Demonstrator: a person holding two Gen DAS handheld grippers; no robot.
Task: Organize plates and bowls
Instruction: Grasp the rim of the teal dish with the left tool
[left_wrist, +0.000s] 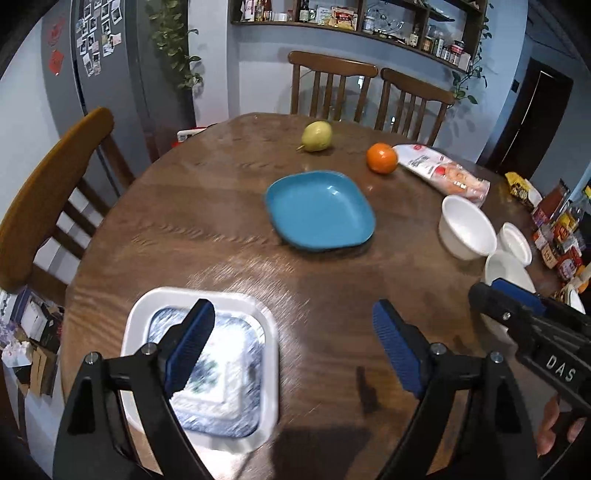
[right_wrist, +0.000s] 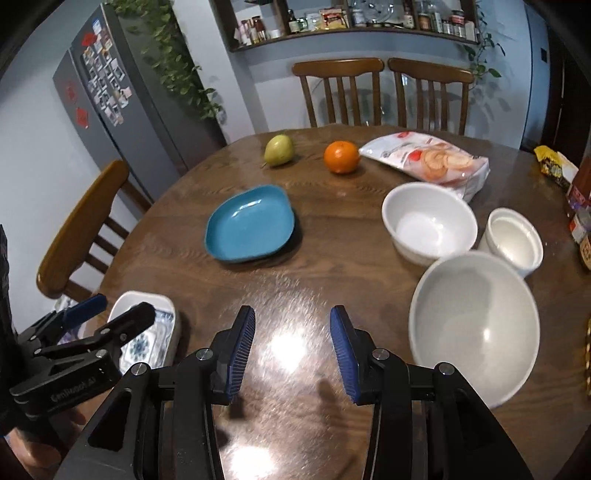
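Left wrist view: left gripper (left_wrist: 293, 343) has jaws wide apart w/ nothing between, hanging over the wood table (left_wrist: 221, 229); its left finger overlaps the white square dish (left_wrist: 264, 325) at the near-left edge, which has a patterned plate nested inside; touching or just above, can't tell. Blue plate (left_wrist: 320, 211) sits alone mid-table. Right wrist view: right gripper (right_wrist: 292, 354) has jaws partly apart, empty, over bare table; big white bowl (right_wrist: 474, 325) just to its right, medium bowl (right_wrist: 428, 225) and small cup-like bowl (right_wrist: 515, 240) behind it, all close together. Pear (right_wrist: 279, 150), orange (right_wrist: 341, 157) and snack bag (right_wrist: 428, 158) lie at the far side; not task items.

Likely next step: fetch the blue plate for the dish stack, nest bowls small-into-big. To do it well: take the plate by its near rim, pads square on the lip; lift before sliding; lower centred over the stack; keep the two grippers from crossing.
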